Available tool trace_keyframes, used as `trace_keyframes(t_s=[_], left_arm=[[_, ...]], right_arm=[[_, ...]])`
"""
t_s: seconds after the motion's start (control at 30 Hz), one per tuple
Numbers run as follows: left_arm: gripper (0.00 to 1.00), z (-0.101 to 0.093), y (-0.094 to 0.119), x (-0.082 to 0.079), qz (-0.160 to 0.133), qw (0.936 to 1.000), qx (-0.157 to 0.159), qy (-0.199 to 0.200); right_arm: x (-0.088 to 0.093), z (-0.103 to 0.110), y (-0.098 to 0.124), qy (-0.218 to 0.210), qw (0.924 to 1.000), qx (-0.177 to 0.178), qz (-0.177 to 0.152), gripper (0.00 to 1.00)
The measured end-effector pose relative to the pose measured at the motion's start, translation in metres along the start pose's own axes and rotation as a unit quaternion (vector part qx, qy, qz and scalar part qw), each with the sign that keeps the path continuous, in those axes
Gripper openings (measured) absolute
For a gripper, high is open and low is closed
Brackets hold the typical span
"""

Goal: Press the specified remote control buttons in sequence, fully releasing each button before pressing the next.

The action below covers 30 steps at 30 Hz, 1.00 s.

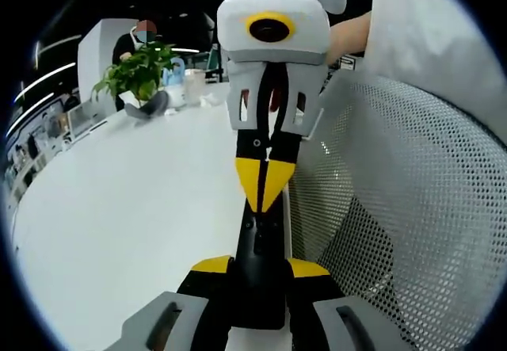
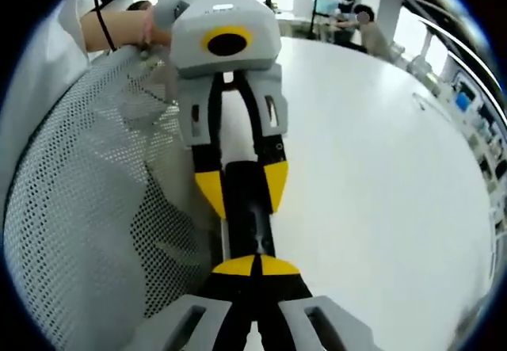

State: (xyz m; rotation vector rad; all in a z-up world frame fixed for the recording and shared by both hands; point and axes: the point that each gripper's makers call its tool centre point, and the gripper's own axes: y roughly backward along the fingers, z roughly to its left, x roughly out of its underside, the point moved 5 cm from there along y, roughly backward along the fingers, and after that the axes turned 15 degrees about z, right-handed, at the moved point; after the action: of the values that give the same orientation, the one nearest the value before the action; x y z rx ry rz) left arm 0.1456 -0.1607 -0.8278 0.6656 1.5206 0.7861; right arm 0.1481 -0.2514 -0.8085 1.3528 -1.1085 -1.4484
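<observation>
White round table [image 1: 119, 216] in an office, mesh chair back [image 1: 412, 208] at frame right. Left gripper [image 1: 257, 276] clamps a black remote [image 1: 261, 248] lower centre; right gripper [image 2: 255, 265], jaws closed, tips touching the remote [image 2: 247, 208]. Potted plant [image 1: 139, 70] upper left.

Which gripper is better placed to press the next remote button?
Right: the right gripper has its shut tips aimed down at the remote, while the left gripper is occupied clamping it.
</observation>
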Motion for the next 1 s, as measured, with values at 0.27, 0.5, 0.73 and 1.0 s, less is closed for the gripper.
trace_keyframes(t_s=[0.27, 0.5, 0.73, 1.0], left_arm=[[0.25, 0.000, 0.000, 0.000, -0.003, 1.0000, 0.002, 0.003], [0.25, 0.000, 0.000, 0.000, -0.005, 1.0000, 0.003, 0.003], [0.25, 0.000, 0.000, 0.001, -0.007, 1.0000, 0.004, 0.000], [0.25, 0.000, 0.000, 0.001, -0.010, 0.9999, 0.006, 0.000]], right_arm=[[0.011, 0.001, 0.002, -0.009, 0.9999, -0.001, 0.004, 0.00], [0.010, 0.002, 0.002, -0.007, 0.9999, 0.001, 0.010, 0.00], [0.006, 0.002, 0.001, 0.024, 0.9990, 0.009, 0.038, 0.00], [-0.002, 0.002, -0.002, 0.074, 0.9907, 0.018, 0.112, 0.00]])
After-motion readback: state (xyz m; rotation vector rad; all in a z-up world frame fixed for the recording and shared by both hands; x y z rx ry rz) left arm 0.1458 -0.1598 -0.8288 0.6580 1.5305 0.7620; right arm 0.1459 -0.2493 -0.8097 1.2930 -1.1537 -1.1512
